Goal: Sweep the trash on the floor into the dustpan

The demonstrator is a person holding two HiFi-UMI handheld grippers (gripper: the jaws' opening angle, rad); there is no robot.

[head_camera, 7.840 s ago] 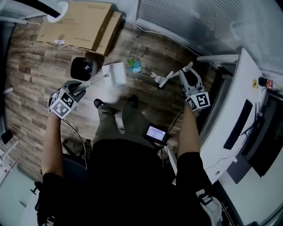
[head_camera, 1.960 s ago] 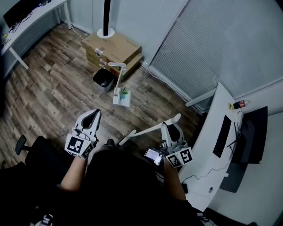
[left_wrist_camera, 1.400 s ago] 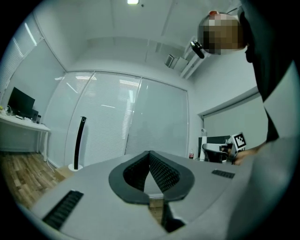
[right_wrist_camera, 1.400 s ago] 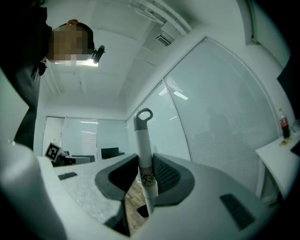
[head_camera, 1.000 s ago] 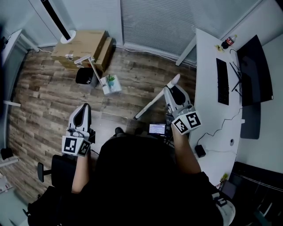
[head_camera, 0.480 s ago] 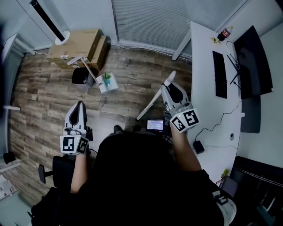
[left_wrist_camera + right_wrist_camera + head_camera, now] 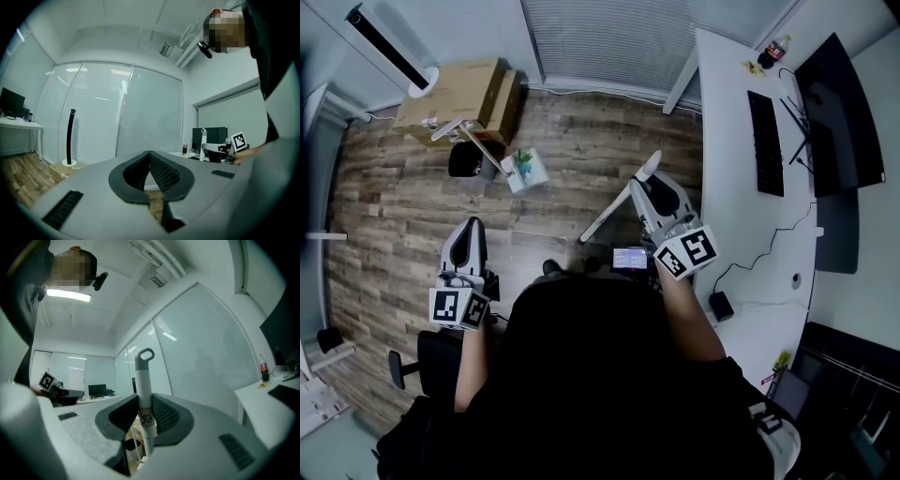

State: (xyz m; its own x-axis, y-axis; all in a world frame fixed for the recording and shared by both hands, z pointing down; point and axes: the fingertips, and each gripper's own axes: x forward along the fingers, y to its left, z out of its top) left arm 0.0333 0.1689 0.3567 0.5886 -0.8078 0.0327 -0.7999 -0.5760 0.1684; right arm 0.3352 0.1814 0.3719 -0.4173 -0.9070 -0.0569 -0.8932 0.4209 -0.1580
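Observation:
My right gripper (image 7: 643, 190) is shut on the white broom handle (image 7: 614, 208), which slants across the wooden floor in the head view. In the right gripper view the handle (image 7: 143, 380) stands upright between the pads, its loop end above my right gripper (image 7: 144, 414). My left gripper (image 7: 472, 226) hangs at the left, shut and empty; in its own view the left gripper (image 7: 150, 165) has its pads together. The white dustpan (image 7: 528, 173) stands on the floor far ahead with green trash (image 7: 523, 159) in it, its long handle (image 7: 459, 136) leaning left.
A black bin (image 7: 467, 159) sits beside the dustpan, with cardboard boxes (image 7: 459, 92) and a lamp base (image 7: 423, 82) behind it. A white desk (image 7: 731, 178) with keyboard (image 7: 766, 131), monitor (image 7: 834, 108) and bottle (image 7: 772, 49) runs along the right. A small screen (image 7: 630, 258) shows near the person's waist.
Earlier the left gripper held the dustpan handle low over the floor; now the dustpan stands alone by the bin. Over the last second both grippers drifted slightly, broom still gripped.

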